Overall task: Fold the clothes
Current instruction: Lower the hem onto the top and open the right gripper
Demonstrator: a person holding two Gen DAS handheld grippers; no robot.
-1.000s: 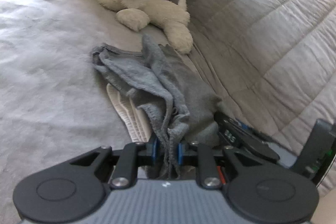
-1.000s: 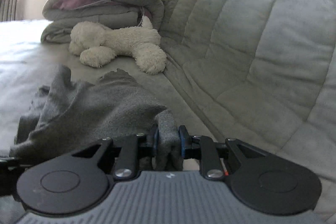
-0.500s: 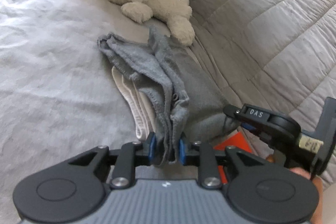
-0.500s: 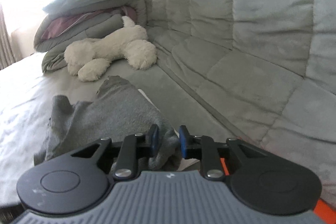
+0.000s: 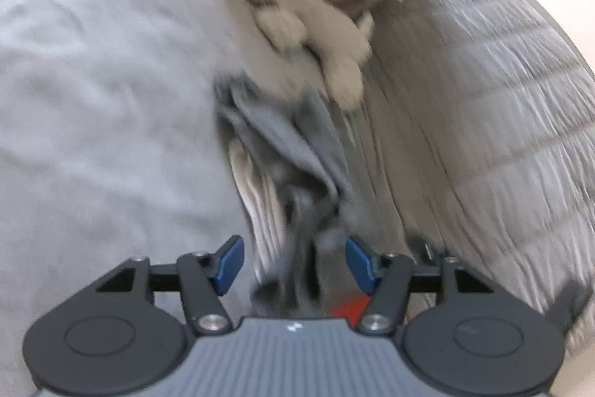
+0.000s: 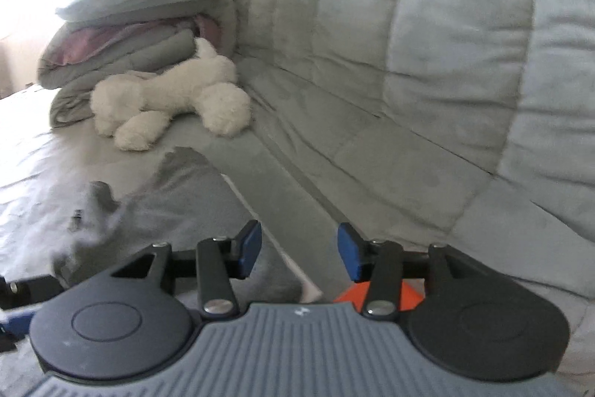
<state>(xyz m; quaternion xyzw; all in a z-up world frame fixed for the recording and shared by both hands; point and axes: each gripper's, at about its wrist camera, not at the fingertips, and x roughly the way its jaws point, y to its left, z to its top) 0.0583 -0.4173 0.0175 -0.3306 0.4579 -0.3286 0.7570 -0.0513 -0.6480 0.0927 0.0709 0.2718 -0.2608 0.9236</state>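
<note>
A crumpled grey garment (image 5: 282, 140) lies on the bed over a white ribbed piece (image 5: 256, 196), close to the quilted headboard. My left gripper (image 5: 293, 263) hangs just over its near end with jaws opening; cloth lies in the gap, free of the blue pads (image 5: 228, 263). The picture is blurred. In the right wrist view the same grey garment (image 6: 174, 207) spreads to the lower left. My right gripper (image 6: 299, 255) is above its near edge, jaws opening, and no cloth sits between its pads (image 6: 249, 250).
A white plush dog (image 6: 171, 99) rests beyond the garment, against a stack of folded bedding and pillows (image 6: 145, 21). The quilted grey headboard (image 6: 427, 54) runs along the right. An orange patch (image 6: 357, 296) shows under the right gripper. Grey bedsheet (image 5: 93, 99) spreads left.
Both grippers were shut on the grey garment and have let it go, pads now spread apart. The right gripper has risen off the cloth; the left has shifted and rolled, blurring its view.
</note>
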